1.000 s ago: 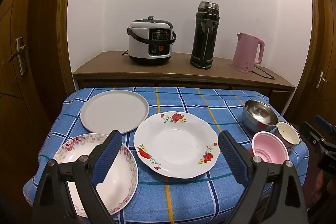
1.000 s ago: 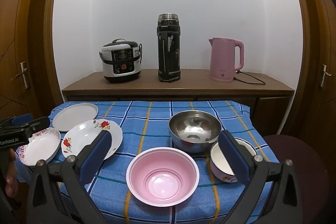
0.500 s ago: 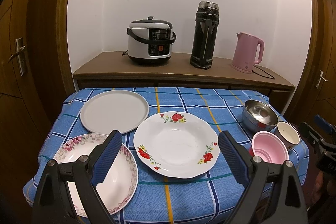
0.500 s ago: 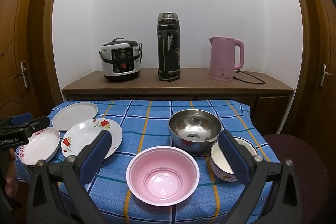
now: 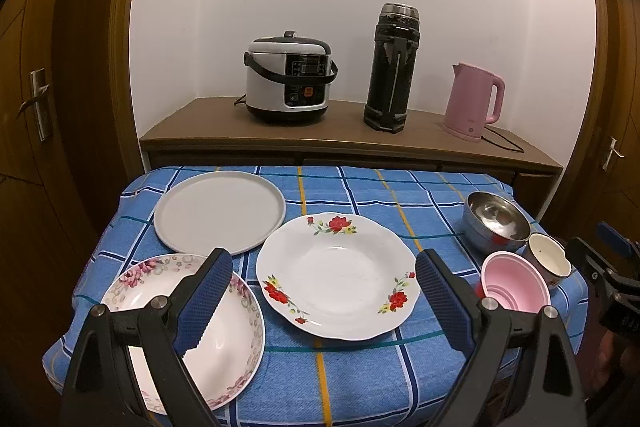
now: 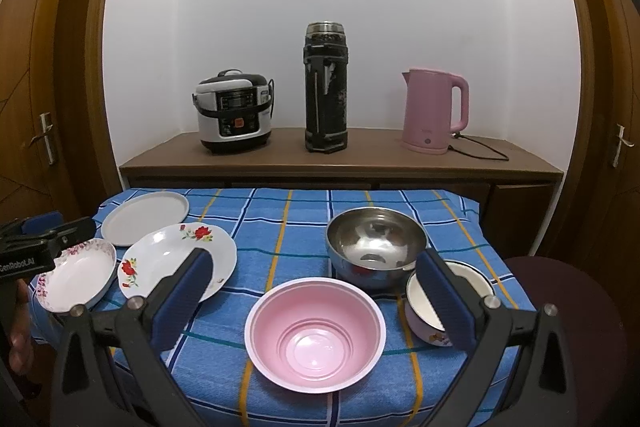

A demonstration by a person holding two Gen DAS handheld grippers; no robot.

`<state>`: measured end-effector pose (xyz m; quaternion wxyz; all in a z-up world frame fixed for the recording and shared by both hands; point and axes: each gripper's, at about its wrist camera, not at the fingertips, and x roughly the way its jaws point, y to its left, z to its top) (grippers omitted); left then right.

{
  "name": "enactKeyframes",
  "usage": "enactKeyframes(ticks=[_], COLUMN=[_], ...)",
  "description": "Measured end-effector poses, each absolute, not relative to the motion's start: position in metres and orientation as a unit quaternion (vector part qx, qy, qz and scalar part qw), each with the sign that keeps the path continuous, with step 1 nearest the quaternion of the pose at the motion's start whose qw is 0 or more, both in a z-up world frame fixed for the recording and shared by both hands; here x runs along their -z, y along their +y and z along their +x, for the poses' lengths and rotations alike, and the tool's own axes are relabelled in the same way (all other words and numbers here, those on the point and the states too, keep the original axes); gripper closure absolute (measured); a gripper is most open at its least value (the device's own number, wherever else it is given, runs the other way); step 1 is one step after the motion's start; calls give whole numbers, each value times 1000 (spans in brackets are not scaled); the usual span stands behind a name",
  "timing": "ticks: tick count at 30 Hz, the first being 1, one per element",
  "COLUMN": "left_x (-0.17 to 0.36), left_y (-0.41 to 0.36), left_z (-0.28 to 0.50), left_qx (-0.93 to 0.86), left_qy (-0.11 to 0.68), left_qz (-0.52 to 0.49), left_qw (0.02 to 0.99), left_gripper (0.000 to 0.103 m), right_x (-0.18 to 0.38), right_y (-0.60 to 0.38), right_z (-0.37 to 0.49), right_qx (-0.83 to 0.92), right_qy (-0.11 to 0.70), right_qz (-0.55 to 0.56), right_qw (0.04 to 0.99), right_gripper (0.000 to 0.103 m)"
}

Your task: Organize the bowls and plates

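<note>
Plates sit ahead of the left tongs (image 5: 320,291), which are spread wide and hold nothing: rose plate (image 5: 338,275) between the jaws, pink-rimmed plate (image 5: 188,311) under the left jaw, grey plate (image 5: 219,211) beyond. Right tongs (image 6: 316,293) are likewise wide and empty, with pink bowl (image 6: 315,333) directly below, steel bowl (image 6: 376,245) just past it, enamel cup (image 6: 428,311) beside the right jaw. Plates are judged stiff, glazed, slippery, breakable; the rim is best pinched. Pink bowl looks like light plastic; its wall edge should be gripped. All rest on the checked tabletop (image 6: 296,227).
</note>
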<state>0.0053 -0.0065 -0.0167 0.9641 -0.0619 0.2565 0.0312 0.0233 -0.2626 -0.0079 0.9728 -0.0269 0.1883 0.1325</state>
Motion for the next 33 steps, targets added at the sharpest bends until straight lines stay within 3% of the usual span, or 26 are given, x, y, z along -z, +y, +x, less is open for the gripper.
enactKeyframes(ticks=[33], left_x=[21], left_y=[2], left_z=[8], left_qx=[-33], left_qy=[259], left_qz=[-65], left_qw=[963], left_gripper=[8], right_x=[15], right_y=[-235], right_z=[24], right_qx=[-158], right_qy=[198], right_qz=[-44], right_qw=[966], right_gripper=[0])
